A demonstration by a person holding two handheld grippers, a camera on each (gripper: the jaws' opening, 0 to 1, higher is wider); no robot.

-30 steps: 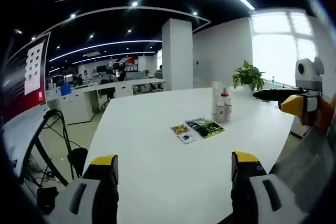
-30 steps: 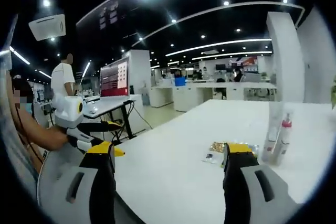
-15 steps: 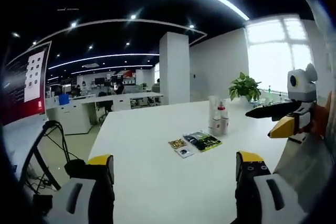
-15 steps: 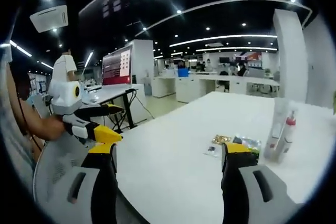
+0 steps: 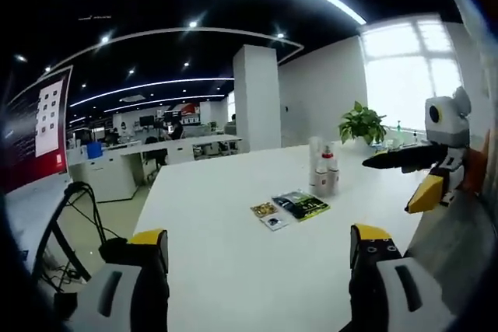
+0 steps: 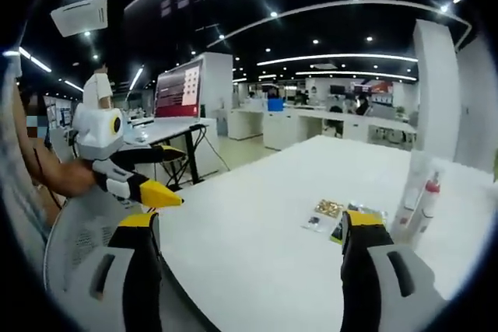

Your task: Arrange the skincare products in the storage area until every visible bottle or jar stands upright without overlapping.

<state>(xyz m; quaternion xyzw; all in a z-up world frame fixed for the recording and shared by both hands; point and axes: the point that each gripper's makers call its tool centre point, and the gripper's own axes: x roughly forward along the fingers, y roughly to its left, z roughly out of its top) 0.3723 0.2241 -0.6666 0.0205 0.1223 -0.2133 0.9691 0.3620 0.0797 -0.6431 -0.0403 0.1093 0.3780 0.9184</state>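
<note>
In the left gripper view, the left gripper (image 5: 253, 258) hangs released over the near edge of the white table (image 5: 233, 223). Flat packets (image 5: 289, 208) lie mid-table. Just right, 2 upright bottles (image 5: 324, 169) stand close together. The right gripper (image 5: 416, 176) at far right is also released.

Item count, table (image 5: 233, 215): two upright bottles (image 5: 323, 170) at 1 o'clock in the left gripper view, one bearing a red cap; three flat packets (image 5: 289, 207) at centre. One potted plant (image 5: 362, 124) at 2 o'clock. Two grippers.
</note>
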